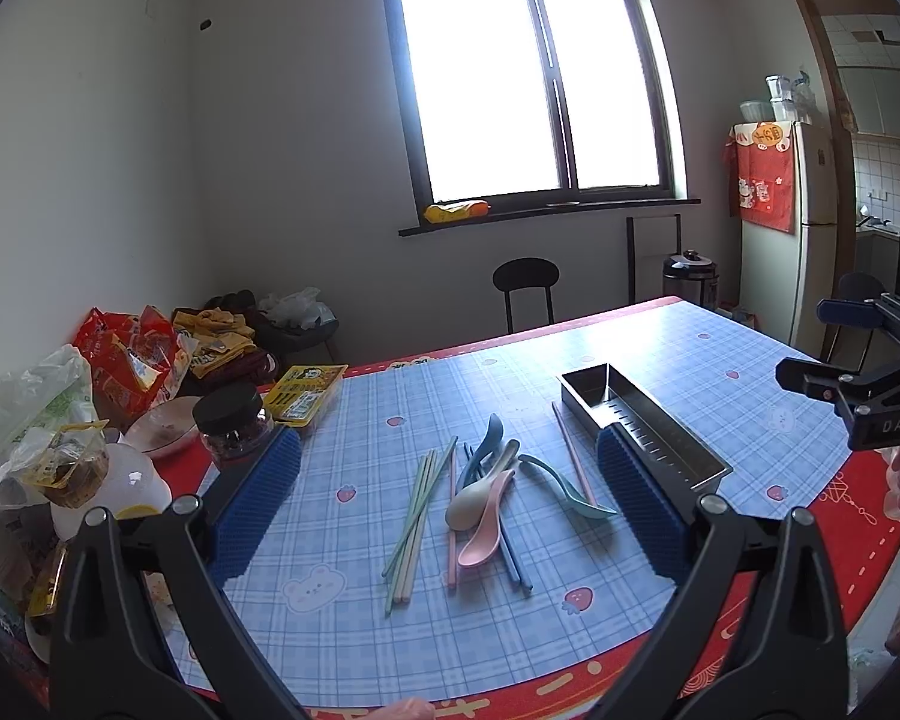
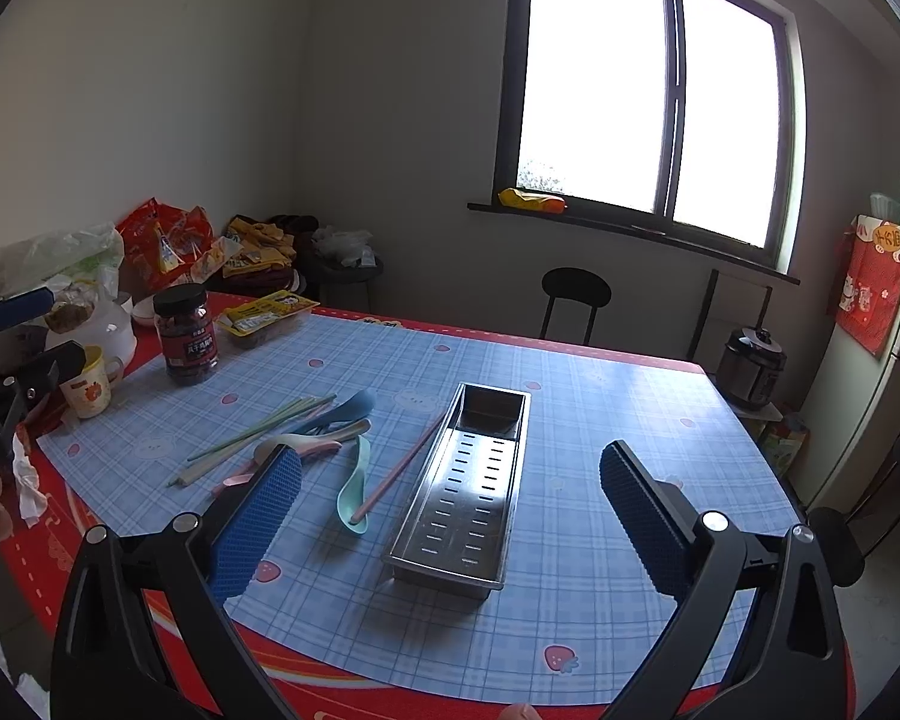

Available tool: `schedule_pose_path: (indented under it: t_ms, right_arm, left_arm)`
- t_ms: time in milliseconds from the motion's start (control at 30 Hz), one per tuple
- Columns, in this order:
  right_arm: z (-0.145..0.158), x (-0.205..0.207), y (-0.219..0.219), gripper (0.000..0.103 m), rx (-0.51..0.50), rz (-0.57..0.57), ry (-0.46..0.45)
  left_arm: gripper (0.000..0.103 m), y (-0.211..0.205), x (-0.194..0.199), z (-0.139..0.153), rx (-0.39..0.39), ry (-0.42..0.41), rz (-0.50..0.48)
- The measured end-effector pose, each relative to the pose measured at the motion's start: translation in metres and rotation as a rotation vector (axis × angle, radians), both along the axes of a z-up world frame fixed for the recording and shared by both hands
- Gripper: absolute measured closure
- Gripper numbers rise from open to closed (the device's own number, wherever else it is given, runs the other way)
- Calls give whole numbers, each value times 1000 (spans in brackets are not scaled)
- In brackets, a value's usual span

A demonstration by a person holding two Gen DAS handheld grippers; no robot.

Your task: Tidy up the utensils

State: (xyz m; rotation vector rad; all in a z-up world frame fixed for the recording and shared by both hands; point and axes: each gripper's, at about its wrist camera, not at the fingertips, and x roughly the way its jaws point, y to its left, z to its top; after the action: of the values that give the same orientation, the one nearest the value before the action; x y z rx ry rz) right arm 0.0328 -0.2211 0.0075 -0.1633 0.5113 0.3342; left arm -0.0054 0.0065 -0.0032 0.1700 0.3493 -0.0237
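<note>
Tabletop: steel tray (image 2: pixel 468 480) lies lengthwise away from both wide-open, empty grippers' fingers (image 1: pixel 258 492).

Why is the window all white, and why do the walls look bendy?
In both views the window is blown out by daylight, so nothing outside shows clearly; in the left wrist view its glare shines on the table; the fisheye lens curves walls and edges and darkens the corners.

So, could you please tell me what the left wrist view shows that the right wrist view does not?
Only the left wrist view shows the right gripper, the kitchen doorway and the pink spoon unobstructed. Only the right wrist view shows the left gripper, the yellow mug and the perforated floor of the steel tray. Both show the green chopsticks, teal spoon, jar and window.
</note>
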Motion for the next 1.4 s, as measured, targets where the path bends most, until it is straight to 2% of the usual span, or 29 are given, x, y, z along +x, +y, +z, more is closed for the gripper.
schedule_pose_path:
  t_ms: [433, 700, 1000, 1167, 1300, 1400]
  right_arm:
    - [-4, 3, -1, 5, 5, -4, 12]
    - [-13, 15, 2, 5, 13, 0, 51]
    - [-30, 44, 17, 5, 21, 26, 142]
    - [-47, 62, 34, 5, 11, 43, 193]
    - [-57, 75, 48, 5, -10, 52, 211]
    - [-65, 84, 56, 5, -9, 72, 238]
  left_arm:
    - [6, 2, 1, 2, -9, 8, -6]
    - [6, 13, 13, -3, -53, 44, -15]
    - [5, 33, 47, -28, -103, 138, -25]
    - [6, 53, 64, -43, -103, 170, 15]
    - [6, 73, 79, -56, -101, 236, 51]
    - [6, 86, 86, -64, -108, 255, 81]
